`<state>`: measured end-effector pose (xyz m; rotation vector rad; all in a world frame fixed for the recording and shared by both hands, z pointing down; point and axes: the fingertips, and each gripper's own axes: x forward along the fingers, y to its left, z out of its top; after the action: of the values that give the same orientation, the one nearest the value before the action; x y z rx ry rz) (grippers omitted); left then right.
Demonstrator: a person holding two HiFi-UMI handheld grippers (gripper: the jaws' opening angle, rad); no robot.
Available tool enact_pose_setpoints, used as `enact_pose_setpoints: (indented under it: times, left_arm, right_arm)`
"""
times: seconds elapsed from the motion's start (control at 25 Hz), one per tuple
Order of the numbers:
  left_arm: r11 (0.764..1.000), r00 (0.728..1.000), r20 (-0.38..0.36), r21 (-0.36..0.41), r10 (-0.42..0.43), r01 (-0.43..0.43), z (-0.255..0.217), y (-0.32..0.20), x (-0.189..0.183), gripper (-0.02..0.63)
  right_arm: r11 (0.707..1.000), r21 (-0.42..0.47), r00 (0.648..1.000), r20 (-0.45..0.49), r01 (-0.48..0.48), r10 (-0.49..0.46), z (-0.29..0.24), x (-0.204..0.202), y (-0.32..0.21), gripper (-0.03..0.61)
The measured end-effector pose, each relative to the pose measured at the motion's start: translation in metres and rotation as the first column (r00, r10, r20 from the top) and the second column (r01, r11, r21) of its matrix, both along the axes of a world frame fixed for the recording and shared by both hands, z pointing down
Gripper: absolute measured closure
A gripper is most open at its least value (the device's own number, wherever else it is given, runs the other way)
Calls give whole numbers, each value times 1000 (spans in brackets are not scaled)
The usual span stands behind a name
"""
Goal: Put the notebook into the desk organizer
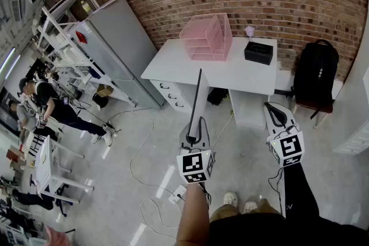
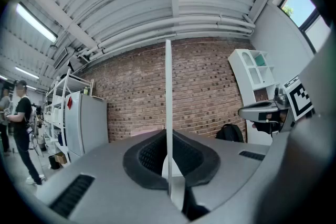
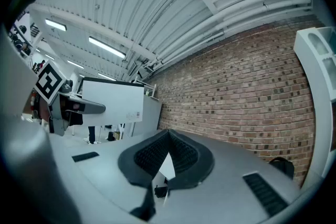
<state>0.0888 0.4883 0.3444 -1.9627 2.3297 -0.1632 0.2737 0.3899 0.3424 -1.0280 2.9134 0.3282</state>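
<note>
So the left gripper [image 1: 198, 123] has the notebook [image 1: 198, 95] pinched by its bottom edge. The jaws are clamped nearly all the way together, since the thing is so thin. It's standing straight up and edge-on, which I'd guess is deliberate: a flat book carried like that can go into a slot without being re-gripped. From the right gripper view you can see its broad white cover [image 3: 113, 99] facing sideways.

The right gripper [image 1: 272, 108] has its jaws closed on nothing, and it just hangs out to the side, level with the other one. It probably isn't needed unless the book starts to flop.

The pink organizer [image 1: 206, 37] sits at the back of the white bench [image 1: 242, 69] against the brick wall, with a black box [image 1: 258, 52] just beside it. The person is standing well back from all that, so I'd say this is the carry stage and the notebook is nowhere near the organizer yet.
</note>
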Motion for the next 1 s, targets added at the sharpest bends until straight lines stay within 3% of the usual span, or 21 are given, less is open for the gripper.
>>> enact_pose_setpoints:
  times: [0.44,1.0]
  left_arm:
    - [1000,1000,8,11,-10,10,-7,20,18,594]
    - [1000,999,-34,18,1,0,0,-46,-30,594]
  right_arm:
    - [998,-27,996,66,62,-60,-6,19,19,558]
    - [998,-26,998,20,64,-64,2,-31,-46,558]
